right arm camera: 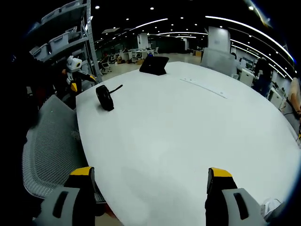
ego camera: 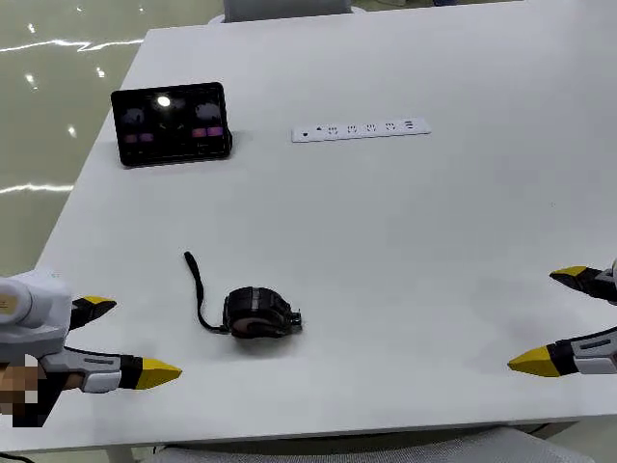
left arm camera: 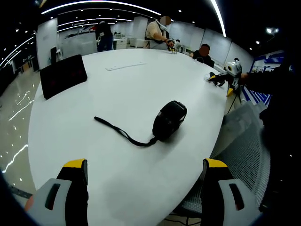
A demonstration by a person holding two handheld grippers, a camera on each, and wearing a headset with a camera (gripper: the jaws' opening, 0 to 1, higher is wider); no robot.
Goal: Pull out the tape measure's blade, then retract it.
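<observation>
Holding its yellow-tipped jaws wide apart, your left hand-held gripper (ego camera: 137, 339) hovers over the near left edge of the white bench (ego camera: 415, 251), just bare surface between the tips. Same deal on the other side: your right hand-held gripper (ego camera: 538, 319) is at the near right edge, jaws spread well apart too, clamped on nothing. In the gripper views you can see a grey mesh chair (right arm camera: 47, 141) tucked against that near edge of the bench.

A bit further in sits the tape measure (ego camera: 258, 313), a dark case resting on the bench, near your left hand-held gripper but not touching it, and well apart from the right one. Only the little end hook (ego camera: 298, 315) pokes out of the case on its right side. Its black wrist strap (ego camera: 197, 289) trails off the left side of the case and lies loose on the surface, running away from you.

Way at the back, a dark tablet (ego camera: 172, 123) stands propped up at the far left, screen lit, and a white power strip (ego camera: 361, 128) lies flat to the right of it.
</observation>
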